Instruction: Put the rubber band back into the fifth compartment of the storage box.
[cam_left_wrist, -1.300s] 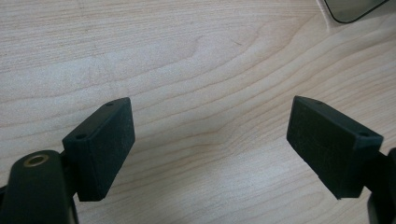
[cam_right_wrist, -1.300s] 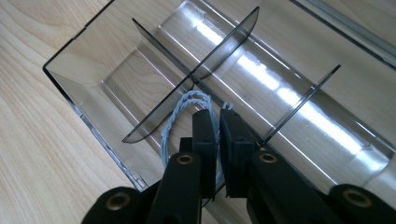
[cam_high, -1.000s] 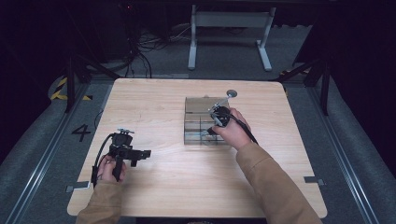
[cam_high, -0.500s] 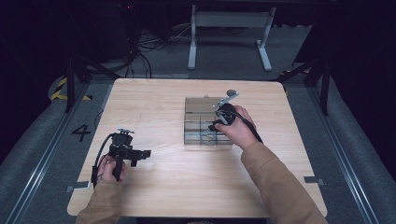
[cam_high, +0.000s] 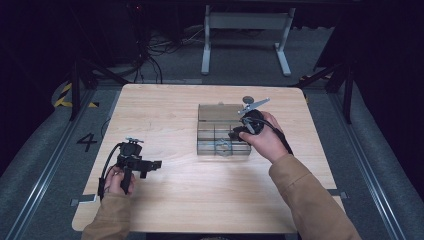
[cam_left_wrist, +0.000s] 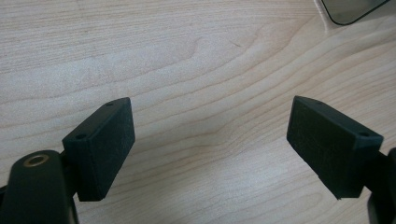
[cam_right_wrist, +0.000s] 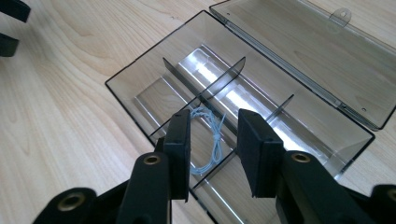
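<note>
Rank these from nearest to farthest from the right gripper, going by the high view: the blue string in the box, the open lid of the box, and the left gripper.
1. Blue string: just left of the right gripper, in a front compartment of the clear box.
2. Open lid: behind the compartments, lying flat toward the far edge.
3. Left gripper: far off near the table's front left.

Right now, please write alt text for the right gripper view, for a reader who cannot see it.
The right gripper, jaws apart, hangs over an open clear plastic box with dividers; a loop of pale blue string lies in one compartment. The box rests on a wooden table, its lid folded back.
</note>
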